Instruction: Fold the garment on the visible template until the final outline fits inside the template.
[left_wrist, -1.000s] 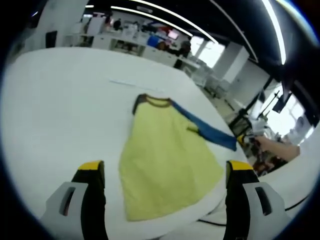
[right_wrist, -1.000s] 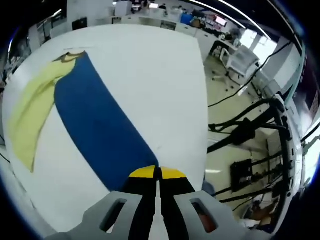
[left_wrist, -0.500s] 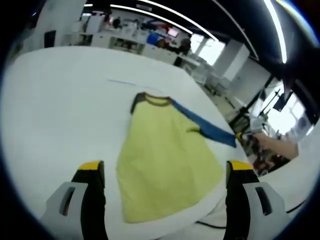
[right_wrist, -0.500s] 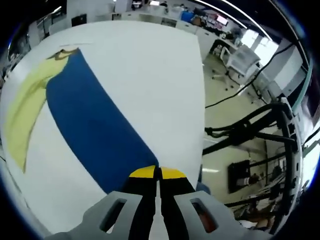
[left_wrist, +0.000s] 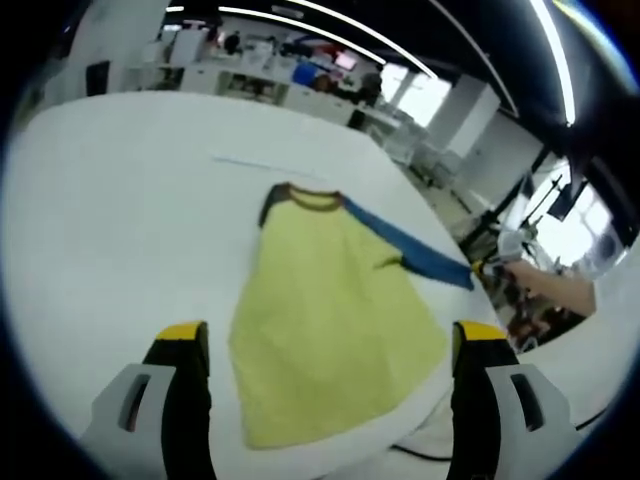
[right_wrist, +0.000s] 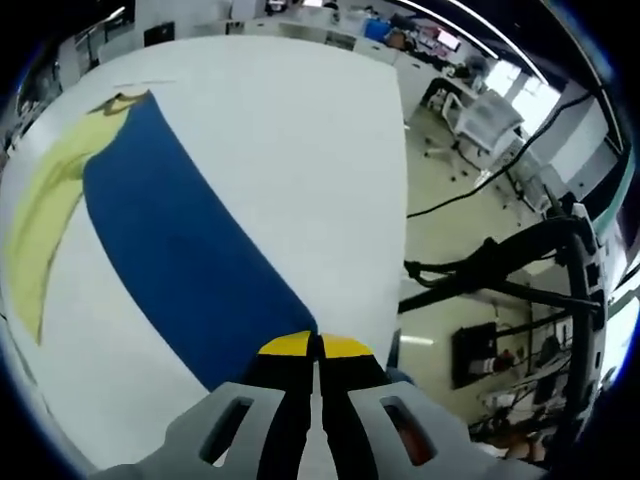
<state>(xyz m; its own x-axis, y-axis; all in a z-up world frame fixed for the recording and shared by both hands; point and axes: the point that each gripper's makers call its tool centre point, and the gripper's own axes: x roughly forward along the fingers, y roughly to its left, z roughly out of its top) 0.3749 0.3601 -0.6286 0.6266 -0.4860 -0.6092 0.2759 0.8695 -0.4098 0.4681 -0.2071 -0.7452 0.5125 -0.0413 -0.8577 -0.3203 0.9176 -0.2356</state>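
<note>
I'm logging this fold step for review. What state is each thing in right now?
Shirt: flat on the table, yellow body spread.
Blue sleeve: stretched out sideways, end pinched.
Right gripper: shut on the sleeve.
Left gripper: open, holding nothing.
Table: white, shirt on it.

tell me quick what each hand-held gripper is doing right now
Left hand-held gripper: open, holding nothing.
Right hand-held gripper: shut on the blue fabric sleeve of the yellow shirt.
</note>
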